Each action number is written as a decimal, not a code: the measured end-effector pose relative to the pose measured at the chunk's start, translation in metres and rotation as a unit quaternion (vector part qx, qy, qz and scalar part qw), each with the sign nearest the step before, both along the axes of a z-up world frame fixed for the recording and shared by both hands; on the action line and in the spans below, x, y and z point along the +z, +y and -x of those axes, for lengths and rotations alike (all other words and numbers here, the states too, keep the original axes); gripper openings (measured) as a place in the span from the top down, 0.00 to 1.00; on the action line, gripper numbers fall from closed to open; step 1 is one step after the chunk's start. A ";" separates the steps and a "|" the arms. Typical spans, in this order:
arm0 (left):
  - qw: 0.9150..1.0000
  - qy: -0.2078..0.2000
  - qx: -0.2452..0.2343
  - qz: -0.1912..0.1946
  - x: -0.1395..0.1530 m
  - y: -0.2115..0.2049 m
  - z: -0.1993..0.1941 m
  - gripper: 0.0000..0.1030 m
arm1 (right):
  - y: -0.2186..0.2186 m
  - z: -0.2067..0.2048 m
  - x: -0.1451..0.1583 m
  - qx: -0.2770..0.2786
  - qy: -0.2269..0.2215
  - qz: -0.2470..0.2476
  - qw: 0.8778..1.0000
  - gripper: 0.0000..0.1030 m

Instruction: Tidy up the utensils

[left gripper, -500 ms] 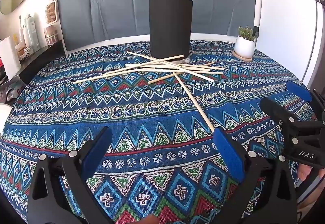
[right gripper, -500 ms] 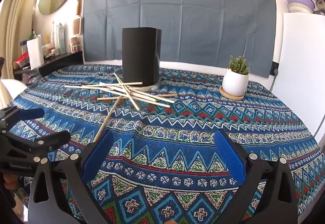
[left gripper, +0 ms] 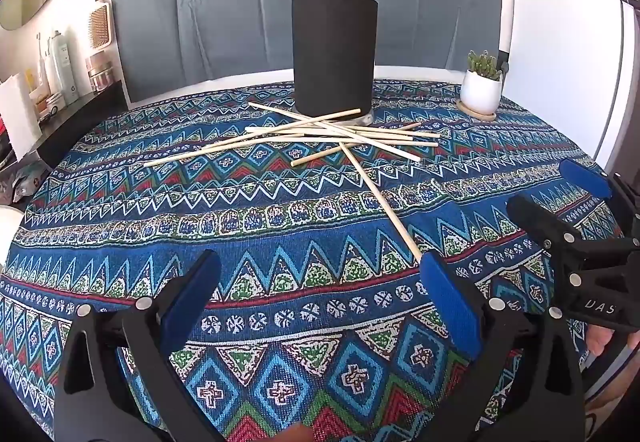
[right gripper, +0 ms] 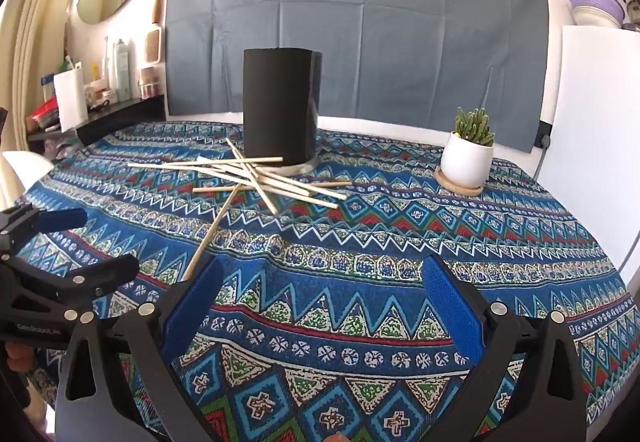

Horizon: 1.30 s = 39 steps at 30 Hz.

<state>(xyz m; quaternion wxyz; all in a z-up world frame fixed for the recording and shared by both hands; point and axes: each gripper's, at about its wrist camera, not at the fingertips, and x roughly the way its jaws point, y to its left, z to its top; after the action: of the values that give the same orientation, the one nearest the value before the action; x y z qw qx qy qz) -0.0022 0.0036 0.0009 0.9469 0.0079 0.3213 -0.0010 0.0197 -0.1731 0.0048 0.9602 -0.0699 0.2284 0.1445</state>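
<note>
Several wooden chopsticks (left gripper: 332,135) (right gripper: 256,175) lie crossed in a loose heap on the patterned tablecloth, just in front of a tall black cylinder holder (left gripper: 334,55) (right gripper: 280,101). One long chopstick (left gripper: 378,201) (right gripper: 210,232) runs out of the heap toward the near edge. My left gripper (left gripper: 320,274) hovers open over the near cloth, its right blue pad by that stick's tip. My right gripper (right gripper: 322,278) is open too, the stick's end just left of its left pad. Each gripper shows at the side of the other's view, nothing between any fingers.
A small cactus in a white pot (left gripper: 480,89) (right gripper: 468,157) stands on a wooden coaster at the back right. A white fridge (left gripper: 568,73) borders the table's right side. A dark shelf with bottles (right gripper: 100,113) lies at the left. The blue patterned tablecloth (left gripper: 280,226) covers the round table.
</note>
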 end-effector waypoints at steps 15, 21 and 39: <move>0.999 0.007 -0.007 0.035 -0.002 0.001 -0.005 0.06 | 0.002 -0.003 -0.002 -0.013 0.008 0.012 1.000 0.08; 1.000 0.011 -0.014 0.002 0.002 0.004 -0.007 0.06 | 0.000 -0.008 -0.003 -0.022 0.027 0.011 0.999 0.08; 0.985 0.162 -0.058 0.027 0.043 0.088 -0.055 0.06 | 0.034 -0.035 0.030 0.063 0.104 0.072 0.990 0.08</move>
<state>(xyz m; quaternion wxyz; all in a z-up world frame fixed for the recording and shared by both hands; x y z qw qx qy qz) 0.0525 0.0912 0.0441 0.8807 0.0011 0.4690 -0.0661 0.0544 -0.1387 0.0344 0.9126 -0.1372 0.3323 0.1947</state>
